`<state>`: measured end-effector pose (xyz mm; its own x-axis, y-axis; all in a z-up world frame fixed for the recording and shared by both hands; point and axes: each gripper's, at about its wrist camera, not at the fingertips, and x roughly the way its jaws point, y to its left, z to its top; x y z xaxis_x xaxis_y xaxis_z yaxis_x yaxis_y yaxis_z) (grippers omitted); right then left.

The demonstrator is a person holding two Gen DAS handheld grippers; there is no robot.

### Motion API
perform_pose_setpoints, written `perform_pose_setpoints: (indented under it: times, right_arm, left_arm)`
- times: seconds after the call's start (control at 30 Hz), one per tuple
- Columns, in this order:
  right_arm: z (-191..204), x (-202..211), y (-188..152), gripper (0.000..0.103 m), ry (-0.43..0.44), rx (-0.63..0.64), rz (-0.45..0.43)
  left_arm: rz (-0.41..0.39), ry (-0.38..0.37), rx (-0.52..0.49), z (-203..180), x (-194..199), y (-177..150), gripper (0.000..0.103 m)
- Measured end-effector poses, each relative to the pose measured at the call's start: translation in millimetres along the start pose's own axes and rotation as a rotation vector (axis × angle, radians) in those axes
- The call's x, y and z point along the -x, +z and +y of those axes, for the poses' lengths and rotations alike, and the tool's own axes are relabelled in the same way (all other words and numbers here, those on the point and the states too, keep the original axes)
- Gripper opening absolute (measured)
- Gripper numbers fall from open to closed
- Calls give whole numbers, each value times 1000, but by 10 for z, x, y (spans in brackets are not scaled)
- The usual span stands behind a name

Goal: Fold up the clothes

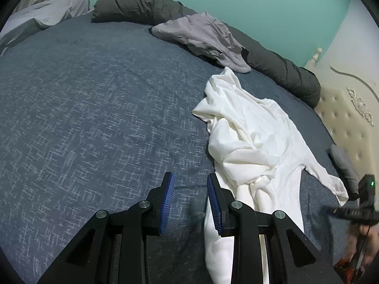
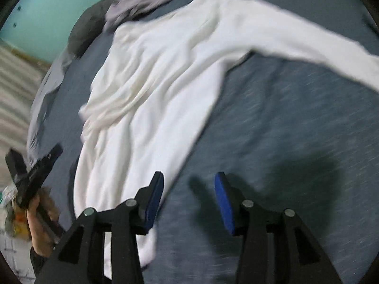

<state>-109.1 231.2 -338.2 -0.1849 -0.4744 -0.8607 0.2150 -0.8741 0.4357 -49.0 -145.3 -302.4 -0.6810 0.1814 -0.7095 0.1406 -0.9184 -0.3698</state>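
The left tongs (image 1: 190, 201) point down at a slant over the bed (image 1: 94, 108), their blue pads (image 1: 167, 203) standing apart with only the blue-grey bedspread showing in the gap. The pad on the right of that view lies against the edge of the white garment (image 1: 251, 139), yet nothing is pinched between the two, so these tongs are open and hold nothing. In the right wrist view the left tongs show again at the left edge, dark and blurred, gripped by a hand (image 2: 41, 224) with fingers wrapped round the handle.

The white garment lies crumpled on the bedspread, to the right of the left tongs, with one long sleeve (image 2: 296, 40) stretched out across the bed. Beyond it sits a rumpled grey garment (image 1: 203, 37), resting partly on a dark rolled blanket (image 1: 142, 7) that runs along the teal wall (image 1: 248, 7).

The right tongs (image 2: 188, 201) tilt steeply down toward the bed, jaws wide apart, empty, with bare bedspread and their own shadow between them. The pad on the left of that view overlaps the white garment's hem; whether it touches is unclear through the blur.
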Motion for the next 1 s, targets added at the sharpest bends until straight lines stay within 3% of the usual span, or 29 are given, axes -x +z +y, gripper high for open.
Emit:
perform_pose_setpoints:
  times: [0.17, 0.27, 0.4, 0.43, 0.77, 1.0]
  right_arm:
    - [207, -192, -147, 45, 68, -10, 24]
    - [264, -299, -184, 44, 54, -5, 42]
    - [309, -289, -197, 7, 52, -4, 19]
    - [323, -264, -193, 5, 46, 8, 9]
    - [4, 407, -23, 4, 5, 9, -131]
    - [-390, 848, 177, 4, -151, 16, -183]
  left_arm:
    - [-15, 10, 6, 86, 130, -29, 31]
    - [-22, 19, 10, 144, 202, -49, 31]
    - [-27, 31, 17, 215, 273, -70, 31]
    - [-29, 32, 18, 228, 292, -71, 31]
    - [-10, 13, 16, 222, 312, -84, 31]
    - [73, -94, -5, 44, 102, -192, 31]
